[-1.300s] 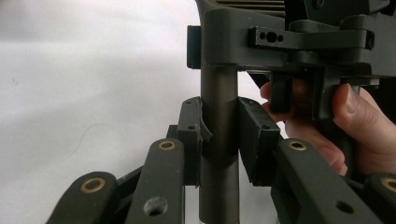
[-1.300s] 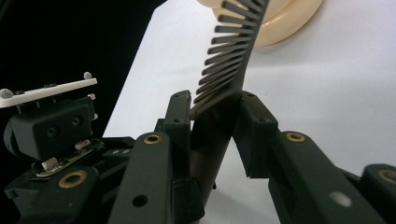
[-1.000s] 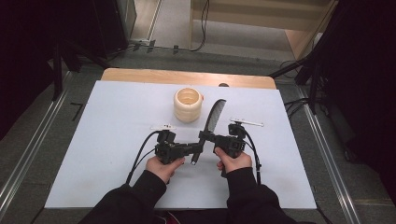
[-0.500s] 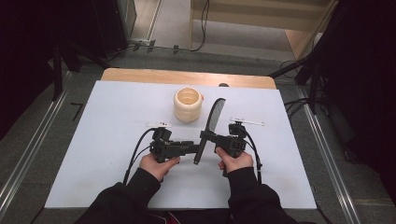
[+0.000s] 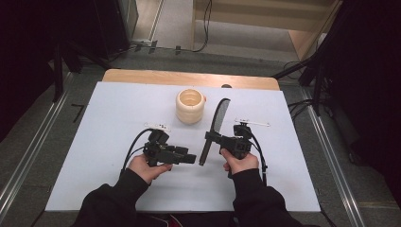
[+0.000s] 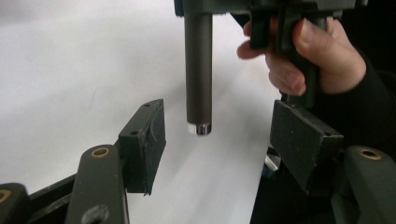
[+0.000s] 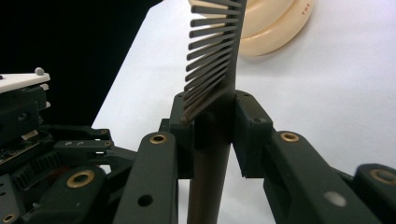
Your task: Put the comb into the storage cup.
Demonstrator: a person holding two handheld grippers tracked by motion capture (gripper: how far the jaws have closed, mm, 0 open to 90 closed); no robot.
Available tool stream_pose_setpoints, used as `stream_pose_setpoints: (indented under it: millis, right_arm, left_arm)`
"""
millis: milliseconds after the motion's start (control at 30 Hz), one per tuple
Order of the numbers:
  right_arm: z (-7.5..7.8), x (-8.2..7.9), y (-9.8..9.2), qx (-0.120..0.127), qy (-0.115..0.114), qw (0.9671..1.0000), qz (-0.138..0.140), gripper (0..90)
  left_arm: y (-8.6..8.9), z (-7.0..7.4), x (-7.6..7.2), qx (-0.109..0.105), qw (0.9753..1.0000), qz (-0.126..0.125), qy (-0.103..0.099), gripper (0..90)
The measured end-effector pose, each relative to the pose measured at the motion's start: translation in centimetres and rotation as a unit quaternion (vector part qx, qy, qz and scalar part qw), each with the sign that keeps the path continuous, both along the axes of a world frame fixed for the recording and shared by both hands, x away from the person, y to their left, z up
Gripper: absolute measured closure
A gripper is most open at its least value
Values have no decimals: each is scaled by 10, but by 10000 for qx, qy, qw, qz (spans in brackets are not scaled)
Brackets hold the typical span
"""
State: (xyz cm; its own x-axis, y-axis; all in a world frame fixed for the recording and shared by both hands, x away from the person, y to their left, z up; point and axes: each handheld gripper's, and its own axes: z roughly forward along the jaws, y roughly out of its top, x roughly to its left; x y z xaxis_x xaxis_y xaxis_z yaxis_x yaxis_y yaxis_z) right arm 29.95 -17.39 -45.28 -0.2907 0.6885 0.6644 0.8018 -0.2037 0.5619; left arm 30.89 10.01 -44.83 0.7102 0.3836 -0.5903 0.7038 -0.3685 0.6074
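Both forearms enter from the near table edge, sleeves dark. Left hand (image 5: 147,166) holds the left gripper (image 5: 191,158) level, pointing right, jaws spread apart. Right hand (image 5: 240,161) holds the right gripper (image 5: 208,136) pointing left, jaws clamped together on a handle.

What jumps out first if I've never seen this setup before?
The long dark comb, clamped at its handle by the right gripper near the middle of the white table. The left gripper is open, its jaws toward the handle's end. Behind them stands a cream ribbed cup.
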Motion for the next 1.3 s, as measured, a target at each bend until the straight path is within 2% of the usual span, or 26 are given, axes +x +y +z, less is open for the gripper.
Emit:
stream_pose_setpoints:
  millis: [67,100,200,267,433,600,833,900,1300]
  right_arm:
    - [0,0,-1,-5,-2,10000,12,697]
    - [0,0,-1,-19,-8,10000,17,697]
    - [0,0,-1,-50,-20,10000,19,697]
    - [1,-1,-1,-60,-22,10000,35,697]
    - [1,-1,-1,-75,-41,9999,68,697]
    - [3,-3,-1,-172,-120,9997,92,697]
    - [6,-4,-2,-238,-250,9993,119,697]
    - [7,-4,-2,-268,-276,9992,118,697]
    - [15,-2,-1,-386,-487,9980,140,697]
  left_arm:
    - [1,0,-1,45,10000,-6,-38,361]
    - [5,1,-1,168,9998,-19,-108,356]
    - [9,1,-1,269,9995,-32,-189,340]
    - [15,1,-3,440,9986,-57,-275,340]
    - [23,0,-6,575,9976,-46,-380,333]
    - [30,-2,-10,849,9945,0,-618,314]
    - [43,-3,-14,928,9936,14,-651,314]
    - [47,-3,-15,1017,9923,16,-703,314]
    - [76,-6,-24,1124,9905,257,-753,314]
